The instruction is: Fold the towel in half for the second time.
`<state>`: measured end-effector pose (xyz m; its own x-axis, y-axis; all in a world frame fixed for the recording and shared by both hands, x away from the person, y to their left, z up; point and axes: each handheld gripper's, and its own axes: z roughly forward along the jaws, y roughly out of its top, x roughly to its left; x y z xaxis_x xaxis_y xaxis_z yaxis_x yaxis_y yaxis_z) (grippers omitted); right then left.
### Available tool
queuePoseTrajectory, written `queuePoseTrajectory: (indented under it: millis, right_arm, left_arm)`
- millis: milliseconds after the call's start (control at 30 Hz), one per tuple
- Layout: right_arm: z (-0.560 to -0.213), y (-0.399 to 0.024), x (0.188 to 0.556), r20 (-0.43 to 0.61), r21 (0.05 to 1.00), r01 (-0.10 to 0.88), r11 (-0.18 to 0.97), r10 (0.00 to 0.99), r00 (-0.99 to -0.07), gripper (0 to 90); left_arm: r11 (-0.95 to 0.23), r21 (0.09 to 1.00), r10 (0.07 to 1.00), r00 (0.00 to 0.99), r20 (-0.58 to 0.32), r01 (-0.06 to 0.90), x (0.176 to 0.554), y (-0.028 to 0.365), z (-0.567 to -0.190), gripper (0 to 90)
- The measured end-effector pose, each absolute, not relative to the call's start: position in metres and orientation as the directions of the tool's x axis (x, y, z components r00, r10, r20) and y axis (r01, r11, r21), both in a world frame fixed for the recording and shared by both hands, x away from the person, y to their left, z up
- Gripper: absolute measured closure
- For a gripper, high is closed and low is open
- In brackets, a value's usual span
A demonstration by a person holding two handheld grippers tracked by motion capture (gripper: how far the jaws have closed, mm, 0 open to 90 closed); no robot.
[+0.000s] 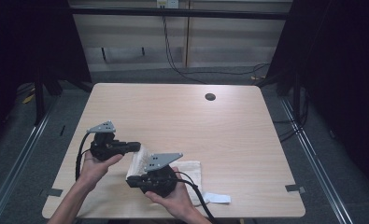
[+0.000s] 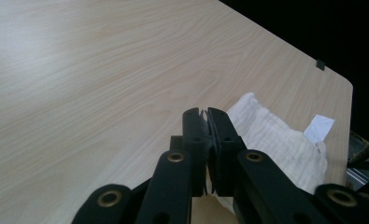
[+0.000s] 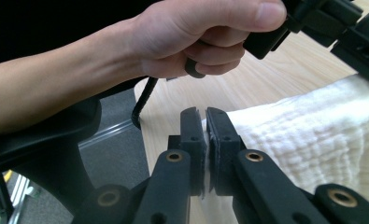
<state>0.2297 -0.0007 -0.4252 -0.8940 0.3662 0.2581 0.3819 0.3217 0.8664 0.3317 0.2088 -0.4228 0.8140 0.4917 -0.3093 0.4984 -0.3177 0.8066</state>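
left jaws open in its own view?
No. The left gripper has its jaws closed on an edge of the white cloth.

- The white cloth (image 1: 189, 169) lies partly hidden under the right gripper (image 1: 131, 181) and the hand holding it.
- Both forearms are cut off by the near edge.
- The paper slip (image 1: 217, 198) shows markings too small to tell.

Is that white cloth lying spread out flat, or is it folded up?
Folded, at least partly. The white cloth lies doubled near the table's front edge, one end lifted and pinched by the left hand-held gripper and right hand-held gripper.
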Motion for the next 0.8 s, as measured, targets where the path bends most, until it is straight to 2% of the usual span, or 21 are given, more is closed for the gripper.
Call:
queuePoseTrajectory:
  millis: [467,800]
  right_arm:
    - [-0.414,-0.038,0.214,0.206,0.859,0.367,0.357,0.416,-0.886,86.3]
    - [-0.417,-0.061,0.21,0.233,0.861,0.393,0.324,0.436,-0.869,86.1]
  left_arm:
    - [-0.371,0.801,0.426,0.853,-0.302,0.469,0.332,0.167,-0.422,86.9]
    - [-0.399,0.798,0.398,0.87,-0.292,0.451,0.335,0.143,-0.421,87.0]
